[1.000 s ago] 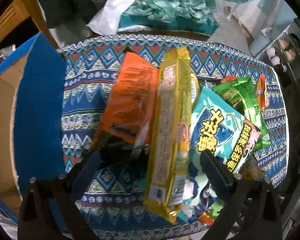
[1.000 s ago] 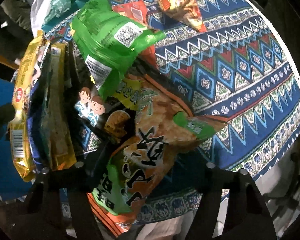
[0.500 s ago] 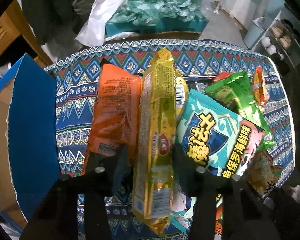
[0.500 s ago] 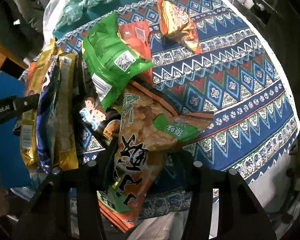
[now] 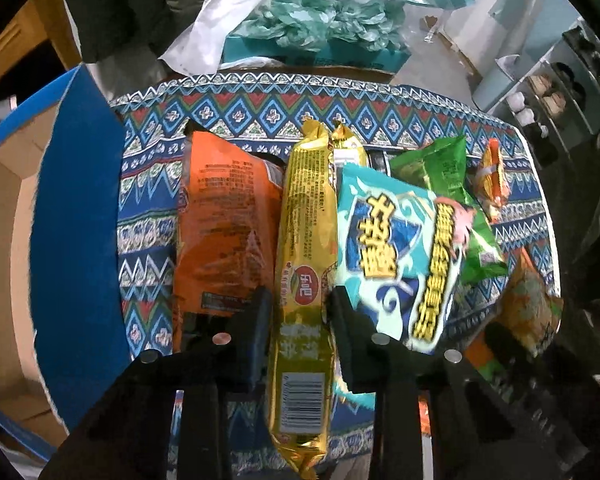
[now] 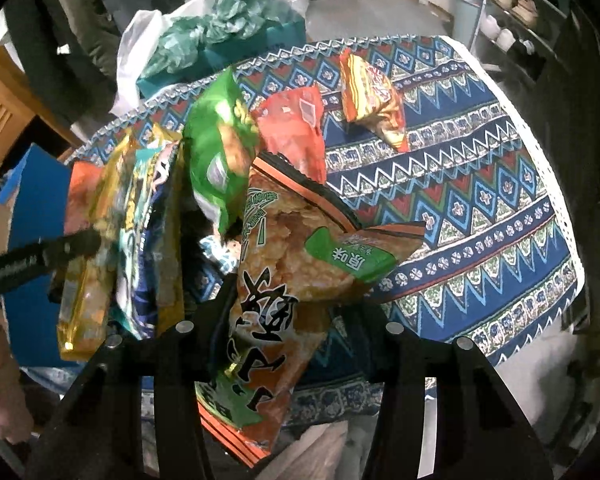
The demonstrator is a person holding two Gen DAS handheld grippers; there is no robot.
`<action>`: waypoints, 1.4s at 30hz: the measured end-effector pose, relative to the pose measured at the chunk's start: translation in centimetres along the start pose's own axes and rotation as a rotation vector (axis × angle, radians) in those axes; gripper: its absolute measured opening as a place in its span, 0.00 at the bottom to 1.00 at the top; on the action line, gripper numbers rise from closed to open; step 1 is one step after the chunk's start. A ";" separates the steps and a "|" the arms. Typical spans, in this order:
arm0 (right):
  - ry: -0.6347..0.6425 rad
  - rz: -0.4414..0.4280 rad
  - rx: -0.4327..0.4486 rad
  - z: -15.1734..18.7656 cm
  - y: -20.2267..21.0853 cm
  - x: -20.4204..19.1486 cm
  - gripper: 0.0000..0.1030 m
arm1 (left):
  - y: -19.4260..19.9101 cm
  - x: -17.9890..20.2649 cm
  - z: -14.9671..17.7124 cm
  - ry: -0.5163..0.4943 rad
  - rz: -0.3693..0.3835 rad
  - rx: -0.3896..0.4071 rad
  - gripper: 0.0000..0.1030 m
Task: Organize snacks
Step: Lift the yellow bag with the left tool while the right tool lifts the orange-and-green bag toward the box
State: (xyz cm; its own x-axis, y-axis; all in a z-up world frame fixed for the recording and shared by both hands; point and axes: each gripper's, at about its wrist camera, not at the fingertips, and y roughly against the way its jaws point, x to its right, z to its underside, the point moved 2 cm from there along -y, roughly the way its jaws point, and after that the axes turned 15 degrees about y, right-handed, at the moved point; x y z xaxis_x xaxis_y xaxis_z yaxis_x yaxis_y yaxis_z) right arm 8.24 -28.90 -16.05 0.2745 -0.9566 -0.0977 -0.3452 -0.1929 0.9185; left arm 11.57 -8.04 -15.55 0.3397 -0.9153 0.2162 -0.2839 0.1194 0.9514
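In the left wrist view the left gripper [image 5: 300,304] points steeply down at a worktop [image 5: 236,112] draped in a blue, red and white zigzag-patterned cloth, and its black fingers [image 5: 256,320] are closing on a long golden-yellow foil snack packet [image 5: 306,280], pressing its two sides. The packet carries a red oval logo with characters too small to make out, blocks of fine print and a barcode at its near end. Touching the yellow packet's left side is an orange plastic snack bag [image 5: 224,232] showing only small back-panel print; touching its right side is a teal snack bag [image 5: 396,260] with large yellow Chinese lettering, blurred. Beyond the teal bag lie a green foil bag [image 5: 448,164] and a small orange-and-yellow packet [image 5: 492,176]. Left of the orange bag stands an open blue cardboard box [image 5: 76,240]. In the right wrist view the right gripper [image 6: 296,316], tilted steeply downward, has its fingers [image 6: 220,304] clamped on an orange rice-cracker bag [image 6: 292,264] with bold black brush characters and a green tag reading 原味. Left of this bag, the yellow packet [image 6: 88,280] sits in the left gripper's black finger, whose white lettering is unreadable.
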 end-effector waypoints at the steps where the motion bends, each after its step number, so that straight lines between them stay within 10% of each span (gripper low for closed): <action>1: 0.001 -0.003 0.006 0.0 0.3 0.0 0.48 | 0.2 -0.1 0.3 -0.005 0.003 0.000 0.28; 25: 0.004 -0.039 -0.021 -0.9 -1.2 -0.9 0.48 | -3.7 1.0 0.8 0.027 0.060 -0.065 0.56; 30: 0.022 -0.031 -0.004 -1.1 -0.8 -1.0 0.44 | -4.0 0.9 0.7 0.018 0.014 -0.056 0.30; 42: 0.055 -0.011 0.042 -1.4 0.7 -1.6 0.37 | -1.9 -0.4 1.0 0.022 0.047 -0.028 0.27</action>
State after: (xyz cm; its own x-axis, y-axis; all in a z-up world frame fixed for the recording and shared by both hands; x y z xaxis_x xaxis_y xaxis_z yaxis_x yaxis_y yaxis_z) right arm 8.81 -27.19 -14.67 0.3272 -0.9411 -0.0852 -0.3793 -0.2134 0.9003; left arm 11.06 -8.29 -17.70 0.3464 -0.8997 0.2655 -0.2748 0.1733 0.9458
